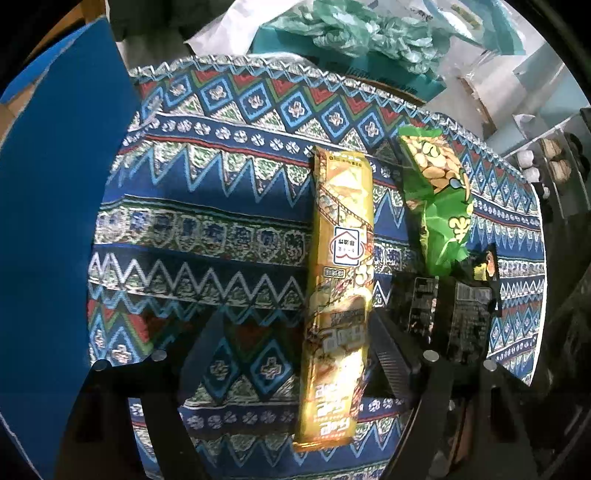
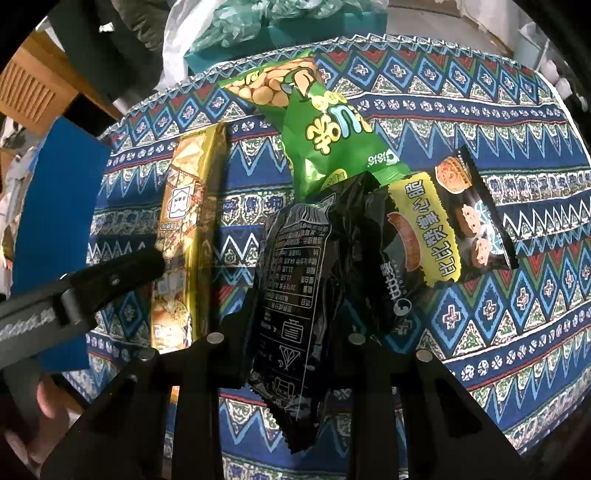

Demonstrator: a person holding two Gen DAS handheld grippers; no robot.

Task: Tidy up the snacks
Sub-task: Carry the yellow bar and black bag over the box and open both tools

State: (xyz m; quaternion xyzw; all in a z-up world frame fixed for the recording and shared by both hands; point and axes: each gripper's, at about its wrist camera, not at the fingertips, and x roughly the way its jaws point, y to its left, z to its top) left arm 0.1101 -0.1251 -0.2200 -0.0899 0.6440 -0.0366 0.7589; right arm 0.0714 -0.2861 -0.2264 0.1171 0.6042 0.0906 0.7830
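A long gold snack pack (image 1: 341, 277) lies lengthwise on the patterned cloth (image 1: 221, 206); it also shows in the right wrist view (image 2: 186, 236). My left gripper (image 1: 295, 339) is open, its fingers (image 1: 391, 354) on either side of the gold pack's near half. A green peanut bag (image 2: 325, 136) lies behind a black packet (image 2: 295, 295). My right gripper (image 2: 295, 314) straddles the black packet, jaws apart, with the packet between them. A black and yellow cookie packet (image 2: 454, 218) lies to the right.
A blue box (image 1: 55, 221) stands at the cloth's left edge, also in the right wrist view (image 2: 55, 229). Teal bags and plastic (image 1: 369, 33) crowd the far side. The left gripper's finger (image 2: 110, 280) shows in the right wrist view beside the gold pack.
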